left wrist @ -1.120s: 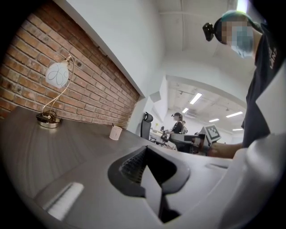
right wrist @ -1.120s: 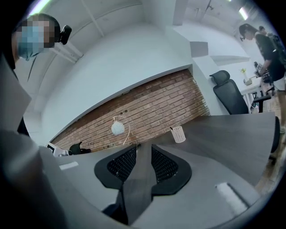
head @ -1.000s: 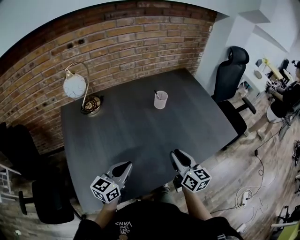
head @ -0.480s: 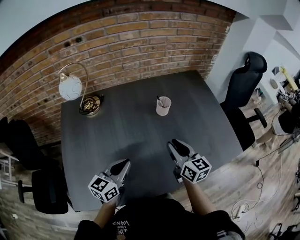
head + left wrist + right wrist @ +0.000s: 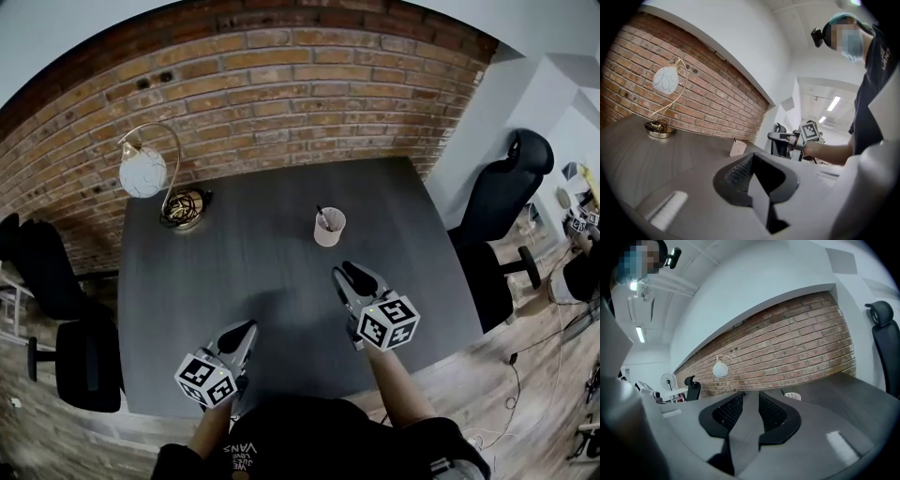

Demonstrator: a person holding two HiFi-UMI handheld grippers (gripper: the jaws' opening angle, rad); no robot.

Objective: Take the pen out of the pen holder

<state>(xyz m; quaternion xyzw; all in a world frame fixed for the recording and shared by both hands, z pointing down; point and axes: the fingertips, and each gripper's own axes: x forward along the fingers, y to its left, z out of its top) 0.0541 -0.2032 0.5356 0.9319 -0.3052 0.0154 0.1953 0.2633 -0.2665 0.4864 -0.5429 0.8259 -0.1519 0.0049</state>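
A pale pink pen holder (image 5: 329,228) stands upright near the middle of the dark table (image 5: 216,272), with a dark pen (image 5: 322,217) sticking out of it. My right gripper (image 5: 350,273) hovers a short way in front of the holder, jaws together and empty. Back by the table's near edge, my left gripper (image 5: 246,331) is shut and holds nothing. The holder (image 5: 737,148) shows small and far past the left gripper (image 5: 750,161). In the right gripper view the holder's rim (image 5: 792,396) peeks out just right of the right gripper (image 5: 746,397).
A brass lamp with a white globe (image 5: 143,172) and coiled base (image 5: 184,208) stands at the table's far left, by the brick wall. A black office chair (image 5: 506,192) is off the right edge; dark chairs (image 5: 70,361) stand left.
My right gripper has moved forward toward the pen holder. The left gripper has stayed near the front edge. The head view has shifted.
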